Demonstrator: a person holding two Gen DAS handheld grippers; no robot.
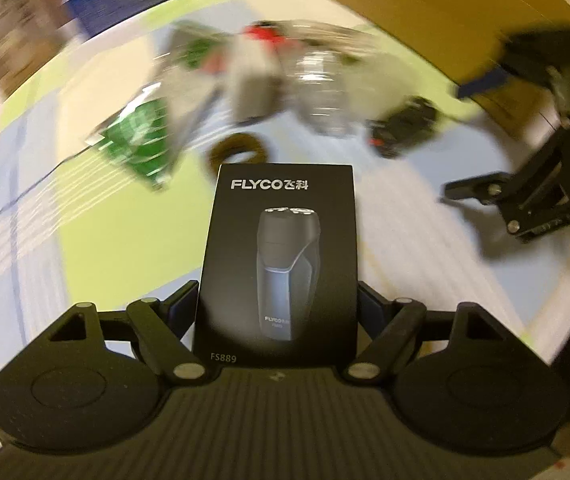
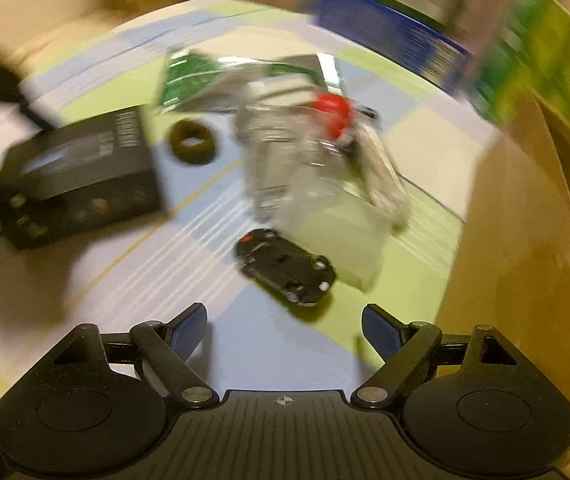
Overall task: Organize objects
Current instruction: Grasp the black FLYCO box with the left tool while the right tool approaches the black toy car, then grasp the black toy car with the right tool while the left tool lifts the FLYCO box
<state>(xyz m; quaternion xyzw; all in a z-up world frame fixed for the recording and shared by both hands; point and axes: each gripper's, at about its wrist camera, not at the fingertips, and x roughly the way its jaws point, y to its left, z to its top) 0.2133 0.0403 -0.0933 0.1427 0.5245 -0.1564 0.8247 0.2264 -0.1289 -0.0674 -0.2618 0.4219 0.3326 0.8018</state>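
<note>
Left wrist view, left to right: a green packet (image 1: 137, 140) lies at left of centre on the checked cloth (image 1: 85, 240); a dark ring (image 1: 239, 152) sits just beyond the top edge of the black shaver box (image 1: 281, 264); a clear plastic bottle (image 1: 321, 96) with a red cap (image 1: 263, 34) lies at upper centre among pale wrappings, too blurred to itemise; a black toy car (image 1: 403, 126) lies right of centre; a brown cardboard box (image 1: 445, 12) fills the upper right. The left gripper (image 1: 279, 312) is clamped on the shaver box, fingers pressed to its two sides, the box held upright at frame centre above the cloth; the right gripper (image 1: 525, 200) appears at right edge.

Right wrist view, left to right: the shaver box (image 2: 81, 176) shows at left, with the left gripper's links at its lower left corner; ring (image 2: 193, 142), green packet (image 2: 189, 76), bottle (image 2: 285, 160) and toy car (image 2: 285, 268) follow across the centre; the cardboard box (image 2: 525, 260) stands at right. The right gripper (image 2: 285, 328) is spread apart and holds nothing; the toy car lies just ahead of it.

Assessment: early stage; one item is lifted but not placed; packet, ring, bottle, car and wrappings remain loose on the cloth; the cardboard box is the probable destination, though its interior is not visible.
</note>
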